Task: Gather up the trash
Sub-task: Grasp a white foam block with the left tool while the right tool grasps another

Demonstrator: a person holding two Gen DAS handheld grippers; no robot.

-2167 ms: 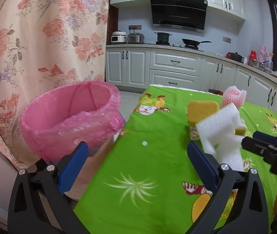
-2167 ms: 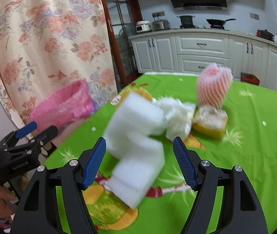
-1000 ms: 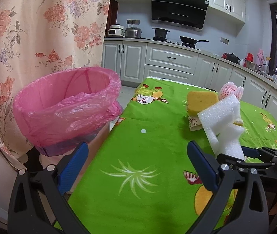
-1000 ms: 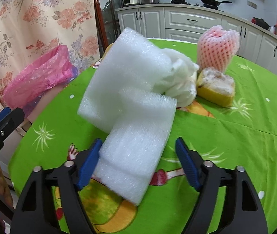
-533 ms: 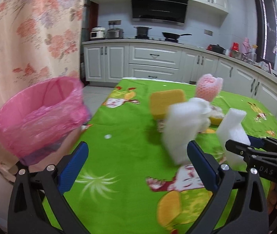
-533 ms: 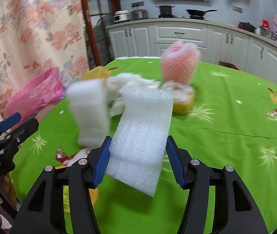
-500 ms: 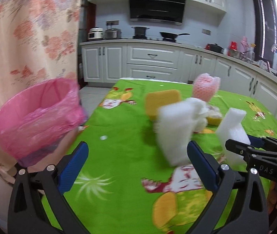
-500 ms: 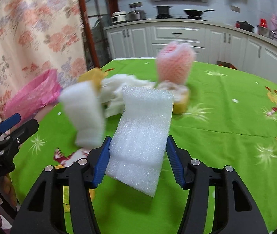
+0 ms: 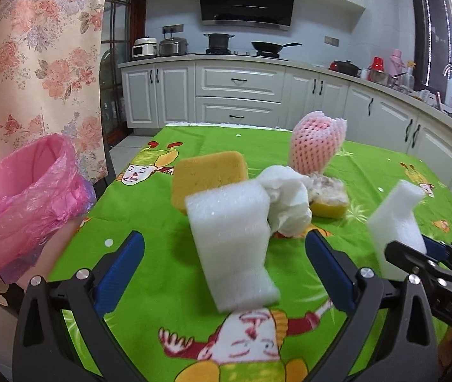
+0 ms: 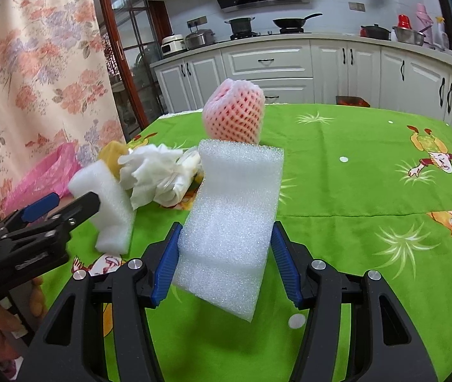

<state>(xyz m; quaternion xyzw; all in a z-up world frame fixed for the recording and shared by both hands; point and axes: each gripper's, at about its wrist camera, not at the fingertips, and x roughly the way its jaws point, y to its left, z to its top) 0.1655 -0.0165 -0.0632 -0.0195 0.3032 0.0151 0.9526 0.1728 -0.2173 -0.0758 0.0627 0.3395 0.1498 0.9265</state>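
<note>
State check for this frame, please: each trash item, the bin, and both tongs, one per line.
Right tongs: shut on white foam strip, lifted.
Left tongs: open, empty.
Second foam piece: on table.
Crumpled tissue: on table.
Pink fruit net: upright.
Pink-lined bin: open.

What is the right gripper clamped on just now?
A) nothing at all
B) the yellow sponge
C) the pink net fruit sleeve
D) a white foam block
D: in the right wrist view, the right gripper has both blue pads pressed against the sides of a white foam block.
</note>
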